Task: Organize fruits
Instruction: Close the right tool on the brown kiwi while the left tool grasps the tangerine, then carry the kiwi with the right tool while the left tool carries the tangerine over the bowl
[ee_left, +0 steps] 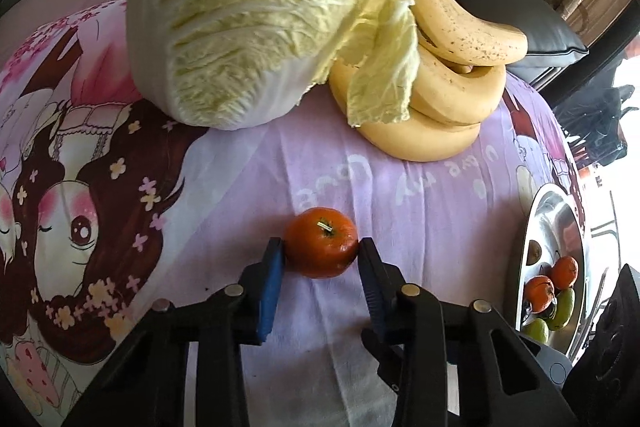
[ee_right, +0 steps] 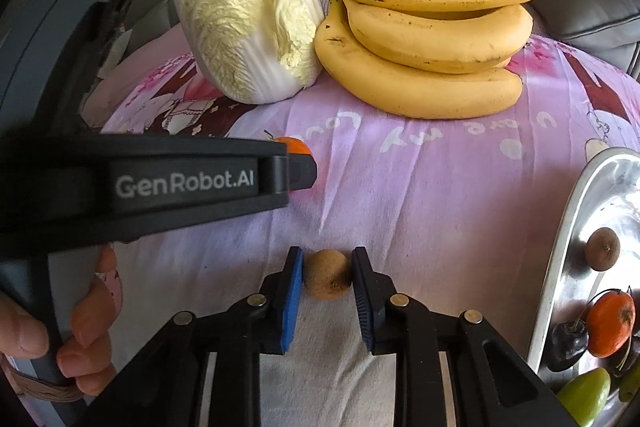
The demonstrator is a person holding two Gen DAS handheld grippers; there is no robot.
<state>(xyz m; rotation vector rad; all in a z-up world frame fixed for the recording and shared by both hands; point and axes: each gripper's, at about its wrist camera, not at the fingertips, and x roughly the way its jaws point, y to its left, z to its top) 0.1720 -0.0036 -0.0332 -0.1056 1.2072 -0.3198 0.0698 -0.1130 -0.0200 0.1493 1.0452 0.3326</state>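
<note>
My left gripper (ee_left: 321, 251) clamps a tangerine (ee_left: 321, 247), right gripper (ee_right: 327, 275) clamps a kiwi (ee_right: 327, 277); steel tray (ee_right: 568, 227) holds kiwi, tangerine, green fruits.

From my right wrist view, my left gripper (ee_right: 298, 169) covers most of the tangerine (ee_right: 294, 143); only an orange sliver shows. The steel tray (ee_right: 576, 211) at the cloth's right edge is cut off by the picture's border, and the dark fruit (ee_right: 568, 341) in it I cannot identify. From my left wrist view, the cabbage (ee_left: 256, 15) hides the bananas' (ee_left: 452, 83) stem ends and runs past the top edge.
</note>
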